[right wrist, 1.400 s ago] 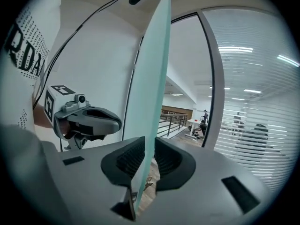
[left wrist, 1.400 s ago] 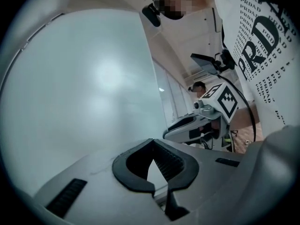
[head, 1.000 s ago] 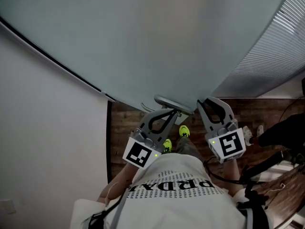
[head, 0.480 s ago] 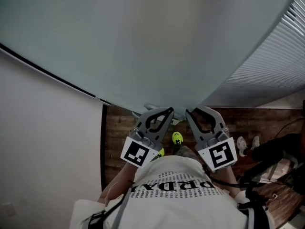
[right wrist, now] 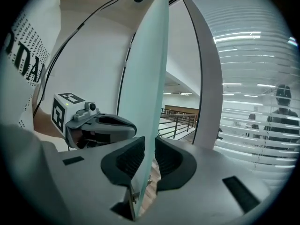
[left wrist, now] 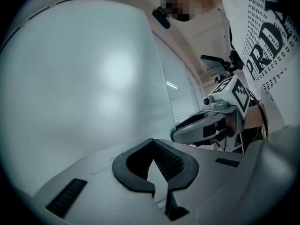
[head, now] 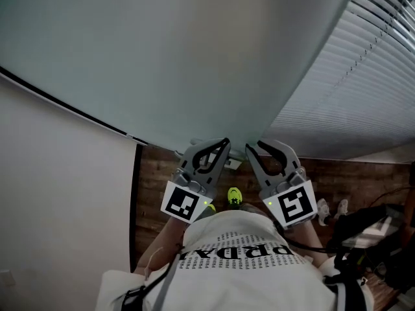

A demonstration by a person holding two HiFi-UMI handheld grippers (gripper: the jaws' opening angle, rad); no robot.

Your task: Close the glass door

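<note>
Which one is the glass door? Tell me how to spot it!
Above the person's white shirt, three big surfaces fill the view. The glass door is the smooth, pale green middle one, its thin edge between the right gripper's jaws. The wall beside it is plain white; the blinds are striped.

Floor, dark wood planks, is lying below the left gripper and right gripper. A neon-green shoe is standing on it between them, and pale shoes are resting beyond the right gripper.

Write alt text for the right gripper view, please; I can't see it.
The right gripper has its jaws closed on the edge of a glass door. The left gripper sits beside it; slatted blinds fill the right.
</note>
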